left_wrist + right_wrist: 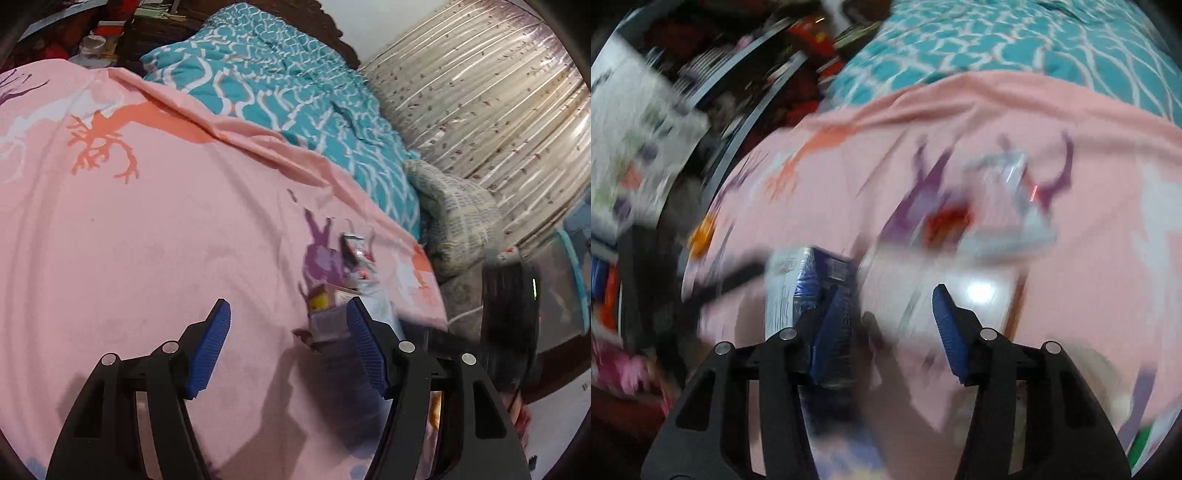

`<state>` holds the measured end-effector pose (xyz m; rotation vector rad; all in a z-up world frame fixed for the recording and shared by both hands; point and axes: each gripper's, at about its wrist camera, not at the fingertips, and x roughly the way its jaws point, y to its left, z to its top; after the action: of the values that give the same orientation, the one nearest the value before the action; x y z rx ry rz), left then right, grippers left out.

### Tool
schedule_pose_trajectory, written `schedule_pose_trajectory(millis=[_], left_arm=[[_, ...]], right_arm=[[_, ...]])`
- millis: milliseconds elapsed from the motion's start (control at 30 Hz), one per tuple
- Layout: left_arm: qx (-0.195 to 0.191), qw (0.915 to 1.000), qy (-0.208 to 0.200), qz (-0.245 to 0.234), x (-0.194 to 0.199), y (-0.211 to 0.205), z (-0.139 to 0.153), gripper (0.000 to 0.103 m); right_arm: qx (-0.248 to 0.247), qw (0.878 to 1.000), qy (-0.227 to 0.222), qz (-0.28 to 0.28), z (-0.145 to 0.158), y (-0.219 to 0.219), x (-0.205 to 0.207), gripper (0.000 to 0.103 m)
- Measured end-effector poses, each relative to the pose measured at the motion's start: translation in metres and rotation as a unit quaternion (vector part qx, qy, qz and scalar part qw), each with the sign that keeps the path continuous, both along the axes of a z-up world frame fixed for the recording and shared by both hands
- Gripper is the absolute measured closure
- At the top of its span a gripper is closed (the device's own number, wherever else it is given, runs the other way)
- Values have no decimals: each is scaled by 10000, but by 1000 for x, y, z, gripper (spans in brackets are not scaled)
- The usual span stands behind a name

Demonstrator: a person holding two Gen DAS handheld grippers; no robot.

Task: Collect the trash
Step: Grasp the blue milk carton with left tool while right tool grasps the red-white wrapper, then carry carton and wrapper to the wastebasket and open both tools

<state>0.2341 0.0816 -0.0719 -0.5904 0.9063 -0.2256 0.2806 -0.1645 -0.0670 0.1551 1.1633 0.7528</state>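
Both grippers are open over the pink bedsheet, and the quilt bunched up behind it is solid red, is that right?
Not quite: the quilt is teal with a white pattern, as the left wrist view shows. The left gripper and right gripper are open over the pink bedsheet.

A pink sheet [155, 236] covers the bed, carrying a teal quilt [295, 96] and scattered wrappers [356, 254]

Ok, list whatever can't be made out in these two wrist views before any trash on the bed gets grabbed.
- Left wrist view: the small boxes are partly hidden behind the left gripper's finger; print unreadable.
- Left wrist view: the wrapper is smeared; its kind is unclear.
- Right wrist view: motion blur smears the blue carton, clear packet and white packaging; labels illegible.
- Right wrist view: whether the right gripper touches the carton cannot be told.
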Motion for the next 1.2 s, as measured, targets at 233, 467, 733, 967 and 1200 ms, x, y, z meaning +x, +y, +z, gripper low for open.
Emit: schedule_pose_trajectory(millis=[233,467,733,967,1200], left_arm=[[551,9984,-89,-109,-42,-5,12,27],[1704,9847,-304,-208,-59,-41,17,16],[2330,9707,-286,-515,-47,-65,-7,18],[1778,9822,-152,-583,-38,-49,-19,48],[1864,9808,-244,-523,-43,-54,-18,52]], right_arm=[[122,9968,-769,165,21,-17,-119,49],[427,9911,-692,-1057,30,-62,-96,49],[-389,9853,-332,-1629,11,-49,42,47],[-1299,9842,-74,-1198,-23,2,100,15],[-1885,9771,-653,-744,-29,33,87,85]])
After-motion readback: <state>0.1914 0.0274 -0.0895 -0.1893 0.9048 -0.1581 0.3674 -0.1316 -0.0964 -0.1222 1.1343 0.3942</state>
